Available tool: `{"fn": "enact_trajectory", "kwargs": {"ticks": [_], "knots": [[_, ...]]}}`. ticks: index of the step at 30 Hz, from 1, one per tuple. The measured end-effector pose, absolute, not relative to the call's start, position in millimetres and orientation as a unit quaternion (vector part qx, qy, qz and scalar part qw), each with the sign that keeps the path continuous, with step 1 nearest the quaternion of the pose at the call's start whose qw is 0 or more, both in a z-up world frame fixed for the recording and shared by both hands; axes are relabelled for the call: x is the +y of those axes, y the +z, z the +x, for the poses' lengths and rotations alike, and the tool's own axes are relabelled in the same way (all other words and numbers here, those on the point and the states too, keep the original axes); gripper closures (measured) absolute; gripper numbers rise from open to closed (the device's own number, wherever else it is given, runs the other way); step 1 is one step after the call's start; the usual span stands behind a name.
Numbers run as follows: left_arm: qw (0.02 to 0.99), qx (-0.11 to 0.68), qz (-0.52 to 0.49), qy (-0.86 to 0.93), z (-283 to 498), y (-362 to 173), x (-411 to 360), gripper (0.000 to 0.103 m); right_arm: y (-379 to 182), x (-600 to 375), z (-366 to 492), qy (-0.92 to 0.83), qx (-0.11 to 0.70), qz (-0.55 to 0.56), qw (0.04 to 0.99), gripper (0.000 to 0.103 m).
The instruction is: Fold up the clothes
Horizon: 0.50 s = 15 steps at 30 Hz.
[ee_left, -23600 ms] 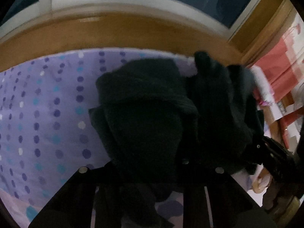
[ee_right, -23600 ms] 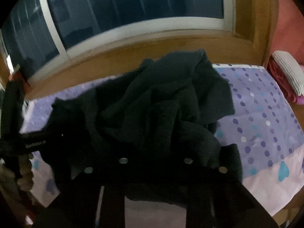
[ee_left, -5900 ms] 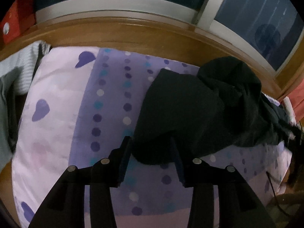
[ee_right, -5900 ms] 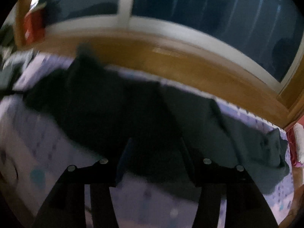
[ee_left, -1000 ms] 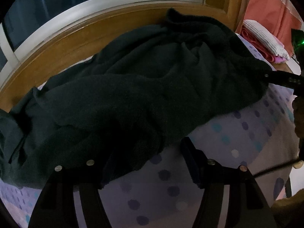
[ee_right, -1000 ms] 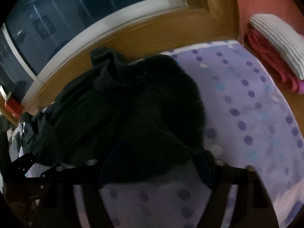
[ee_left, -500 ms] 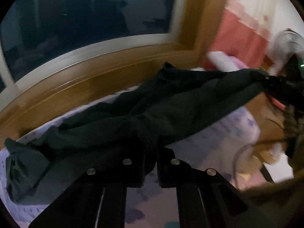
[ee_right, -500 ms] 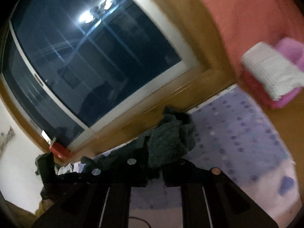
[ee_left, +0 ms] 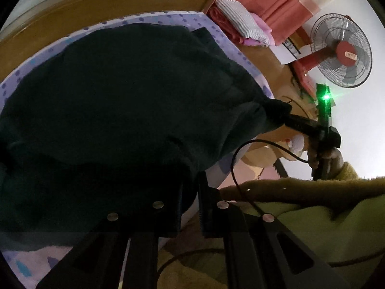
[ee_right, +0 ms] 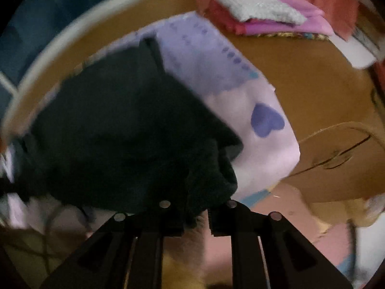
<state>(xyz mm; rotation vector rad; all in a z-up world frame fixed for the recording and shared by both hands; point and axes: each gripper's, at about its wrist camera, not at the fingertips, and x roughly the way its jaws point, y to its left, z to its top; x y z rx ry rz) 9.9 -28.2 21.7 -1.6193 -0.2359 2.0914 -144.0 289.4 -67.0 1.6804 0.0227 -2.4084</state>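
A large dark fleece garment (ee_left: 125, 110) lies spread over the purple dotted bedsheet (ee_left: 168, 15). My left gripper (ee_left: 193, 187) is shut on its near edge at the bed's front. In the left wrist view my right gripper (ee_left: 286, 116) pinches a corner of the garment out past the bed's right side, held by a hand (ee_left: 322, 154) in an olive sleeve. The right wrist view is blurred; there the right gripper (ee_right: 196, 213) is shut on the dark garment (ee_right: 125, 130), which drapes over the sheet's corner (ee_right: 264, 120).
A stack of folded clothes (ee_left: 240, 24) sits on the wooden ledge (ee_right: 300, 77) beyond the bed's right end. A standing fan (ee_left: 341, 50) and red curtain (ee_left: 272, 2) are at the right. A black cable (ee_left: 238, 149) loops near the left gripper. Cardboard (ee_right: 341, 159) lies below the bed corner.
Both grippers went from open to shut on the garment within the last second. They had it stretched in the air; now it sits lower over the bed and both views have swung right.
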Motion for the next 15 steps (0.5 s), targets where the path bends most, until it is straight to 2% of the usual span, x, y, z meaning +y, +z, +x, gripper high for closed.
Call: {"fn": "enact_trajectory", "kwargs": {"ticks": [1, 4, 6, 9, 12, 15], "knots": [[0.235, -0.083, -0.585, 0.772, 14.3, 27.3, -35.3, 0.084, -60.1, 288.8, -143.3, -0.815, 0.020, 0.567, 0.115, 0.088], [0.212, -0.073, -0.564, 0.795, 26.8, 43.4, -58.4, 0.079, -30.6, 292.8, -140.9, -0.819, 0.063, 0.551, 0.150, 0.073], [0.179, -0.067, -0.552, 0.812, 28.4, 47.1, -83.1, 0.075, -13.5, 287.6, -150.5, -0.832, 0.064, 0.523, 0.172, 0.058], [0.119, -0.081, -0.534, 0.833, 26.5, 47.4, -114.1, 0.070, 12.2, 279.8, -164.7, -0.850, 0.065, 0.481, 0.205, 0.054], [0.089, -0.101, -0.514, 0.847, 12.8, 37.2, -129.5, 0.070, 37.3, 271.8, -179.4, -0.865, 0.065, 0.437, 0.237, 0.054], [0.072, -0.134, -0.501, 0.852, -10.0, 21.6, -136.6, 0.070, 11.7, 240.1, -226.5, -0.856, 0.053, 0.444, 0.259, 0.054]]}}
